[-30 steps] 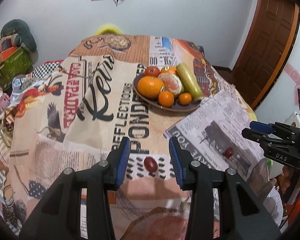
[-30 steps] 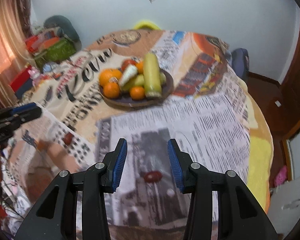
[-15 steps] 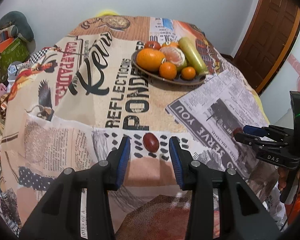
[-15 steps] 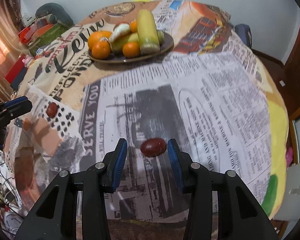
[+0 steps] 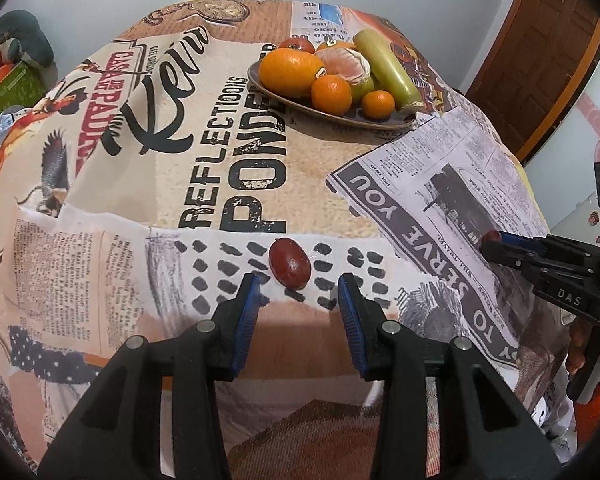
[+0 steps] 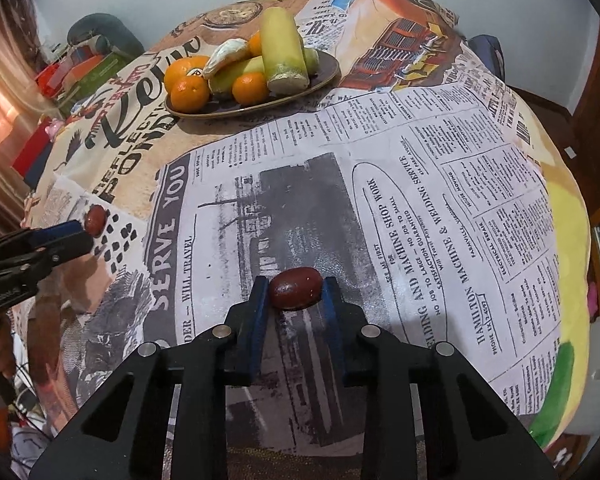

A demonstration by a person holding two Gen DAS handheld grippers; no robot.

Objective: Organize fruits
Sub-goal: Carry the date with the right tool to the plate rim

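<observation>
Right gripper (image 6: 294, 288): fingers, spread half a second ago, now clenched on near dark-red fruit (image 6: 296, 288); left gripper (image 5: 296, 284) released before second fruit (image 5: 290, 261); plate (image 6: 324, 80) far.

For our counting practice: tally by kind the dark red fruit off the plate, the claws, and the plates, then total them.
dark red fruit: 2
left claw, right claw: 2
plate: 1
total: 5
</observation>
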